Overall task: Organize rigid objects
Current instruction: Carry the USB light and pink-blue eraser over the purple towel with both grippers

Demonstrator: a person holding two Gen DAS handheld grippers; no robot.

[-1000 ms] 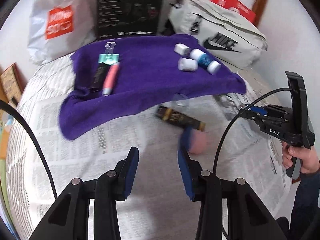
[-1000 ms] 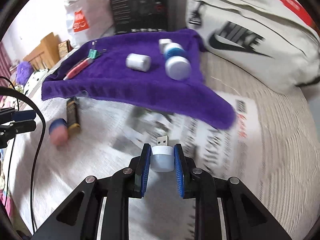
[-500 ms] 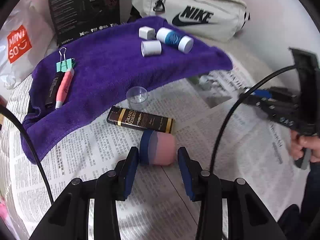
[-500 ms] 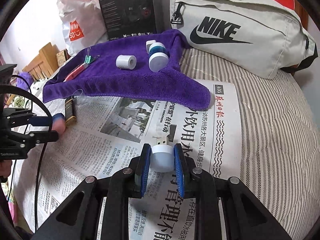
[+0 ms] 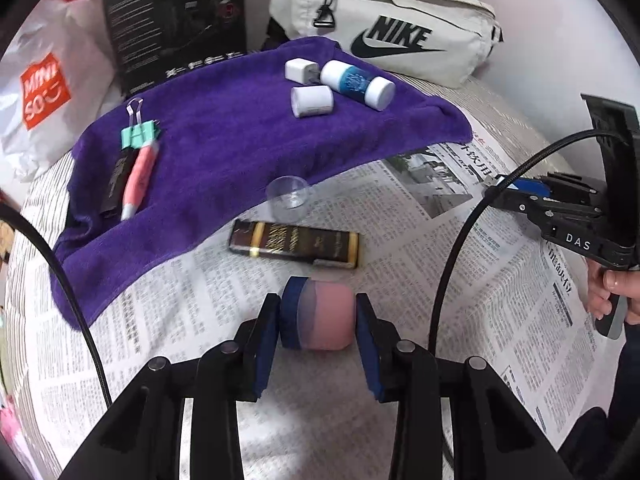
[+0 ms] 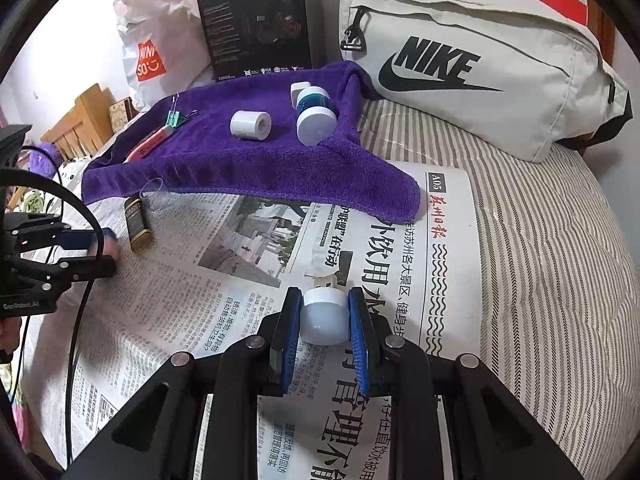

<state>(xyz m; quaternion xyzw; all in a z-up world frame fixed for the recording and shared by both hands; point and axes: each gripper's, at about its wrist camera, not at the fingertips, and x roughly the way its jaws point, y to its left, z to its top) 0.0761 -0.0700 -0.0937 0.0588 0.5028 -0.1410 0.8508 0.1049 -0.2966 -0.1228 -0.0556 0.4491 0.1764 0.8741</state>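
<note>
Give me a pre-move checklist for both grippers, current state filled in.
1. Left gripper on pink-and-blue cylinder: jaws have just been closing, pads meet both ends: ok.
2. Right gripper shut on white USB light: ok.
3. Bare room on purple towel: ok.
4. Brown pack just beyond cylinder, apart from it: ok.
5. Clear cup at towel edge, possibly in the carry path: not ok.
6. Black cable slack enough: cannot tell.

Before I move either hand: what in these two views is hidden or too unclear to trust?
- Left wrist view: the right gripper's fingertips, hidden behind its own body.
- Right wrist view: most of the pink-and-blue cylinder, covered by the left gripper.
- Right wrist view: the white USB light's plug, blurred.
</note>
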